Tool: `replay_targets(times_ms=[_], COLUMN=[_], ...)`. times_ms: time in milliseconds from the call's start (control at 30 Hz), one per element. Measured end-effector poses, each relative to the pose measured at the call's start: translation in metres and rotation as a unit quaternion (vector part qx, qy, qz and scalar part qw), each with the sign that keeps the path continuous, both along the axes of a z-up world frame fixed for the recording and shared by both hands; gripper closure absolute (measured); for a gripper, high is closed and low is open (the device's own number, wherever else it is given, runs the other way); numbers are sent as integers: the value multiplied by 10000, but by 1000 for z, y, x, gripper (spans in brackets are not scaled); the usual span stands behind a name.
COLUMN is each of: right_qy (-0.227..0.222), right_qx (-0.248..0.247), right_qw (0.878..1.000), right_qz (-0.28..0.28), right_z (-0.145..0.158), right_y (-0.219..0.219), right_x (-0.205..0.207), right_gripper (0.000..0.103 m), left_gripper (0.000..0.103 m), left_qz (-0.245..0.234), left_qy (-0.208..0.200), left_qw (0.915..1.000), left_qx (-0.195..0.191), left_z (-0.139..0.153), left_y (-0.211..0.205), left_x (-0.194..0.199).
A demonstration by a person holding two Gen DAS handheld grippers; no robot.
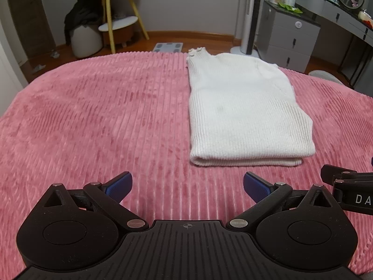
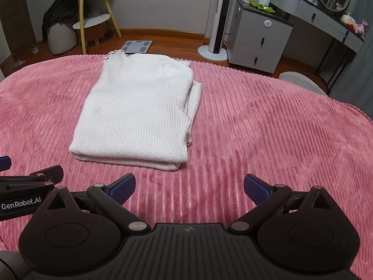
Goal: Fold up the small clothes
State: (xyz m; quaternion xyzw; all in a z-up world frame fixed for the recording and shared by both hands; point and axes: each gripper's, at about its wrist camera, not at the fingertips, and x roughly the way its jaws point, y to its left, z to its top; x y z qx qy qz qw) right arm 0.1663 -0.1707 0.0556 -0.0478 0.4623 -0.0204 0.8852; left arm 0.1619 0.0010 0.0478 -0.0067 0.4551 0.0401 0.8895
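So, left wrist view: left gripper (image 1: 187,186) spread wide, empty, above pink bedspread (image 1: 93,121); folded white sweater (image 1: 242,107) ahead, right of centre. Right wrist view: right gripper (image 2: 189,187) also spread, empty; sweater (image 2: 139,112) ahead-left, lying flat on bedspread (image 2: 268,128).

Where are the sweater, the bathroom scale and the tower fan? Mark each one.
sweater (image 2: 135,114): right wrist view, middle of the folded white knit body.
bathroom scale (image 2: 137,46): right wrist view, centre of its grey top.
tower fan (image 2: 220,16): right wrist view, mid-height of the column.
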Motion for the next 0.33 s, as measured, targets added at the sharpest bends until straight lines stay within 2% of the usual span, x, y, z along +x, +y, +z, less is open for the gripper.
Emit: replay_targets(times_ms=[333], right_qy=[-40], right_qx=[-38], right_qw=[10000], right_qz=[-12], right_z=[4], right_y=[2], right_x=[-4], right_gripper=[4], left_gripper=[0], left_qz=[-33], left_qy=[41], left_qw=[9999], left_qx=[102], left_z=[-2], left_y=[-4], left_x=[-2])
